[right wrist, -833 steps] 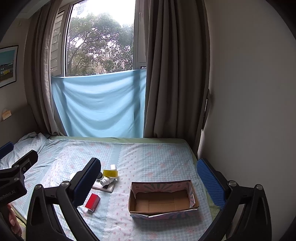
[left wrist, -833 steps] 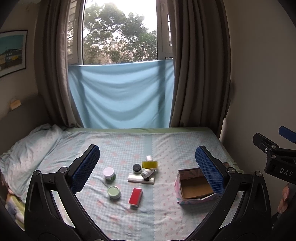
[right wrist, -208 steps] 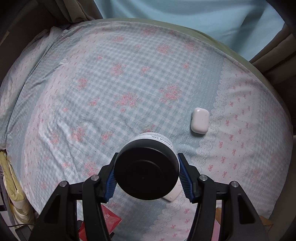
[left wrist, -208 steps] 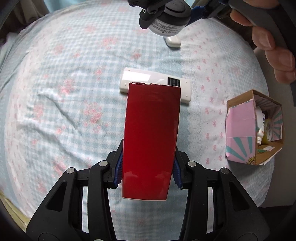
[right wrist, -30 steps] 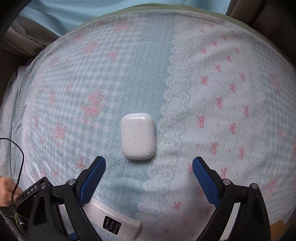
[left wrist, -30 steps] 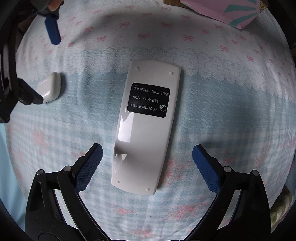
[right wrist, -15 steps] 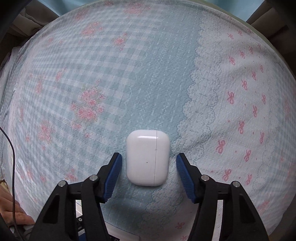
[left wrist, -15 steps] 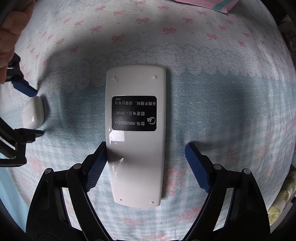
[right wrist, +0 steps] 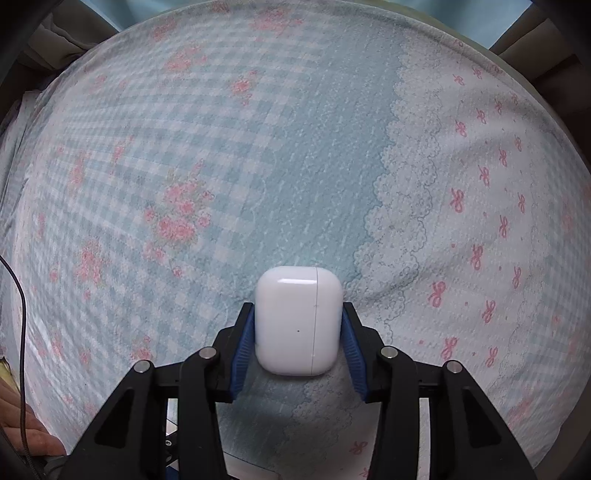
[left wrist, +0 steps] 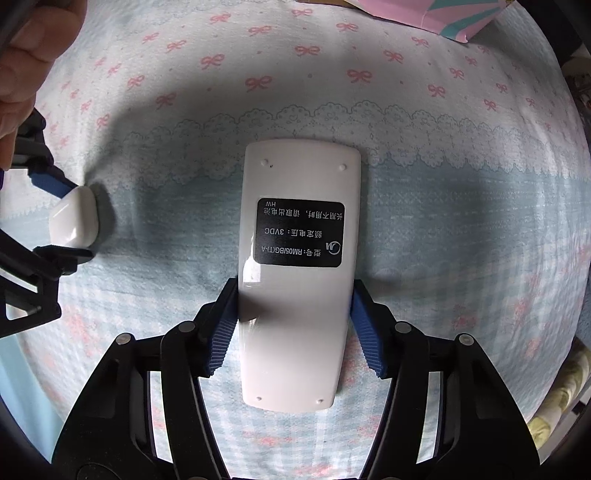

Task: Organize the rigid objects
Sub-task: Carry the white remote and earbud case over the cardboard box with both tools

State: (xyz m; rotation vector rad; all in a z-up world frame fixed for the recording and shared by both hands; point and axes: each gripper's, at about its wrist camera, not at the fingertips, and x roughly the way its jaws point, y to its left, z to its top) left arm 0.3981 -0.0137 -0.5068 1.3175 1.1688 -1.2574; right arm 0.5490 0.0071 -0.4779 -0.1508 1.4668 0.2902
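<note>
A white remote control lies face down on the bed sheet, its black label up. My left gripper is shut on its lower half, blue pads pressed on both long sides. A white earbud case lies on the sheet. My right gripper is shut on it, pads against both sides. The case also shows at the left of the left wrist view, held between the right gripper's fingers.
A corner of the pink-patterned cardboard box shows at the top of the left wrist view. The patterned bed sheet stretches ahead. Curtains hang beyond the bed's far edge. A cable runs at the left.
Both grippers have closed: the left from straddling the remote to gripping it, the right from straddling the earbud case to gripping it. Both objects still rest on the sheet.
</note>
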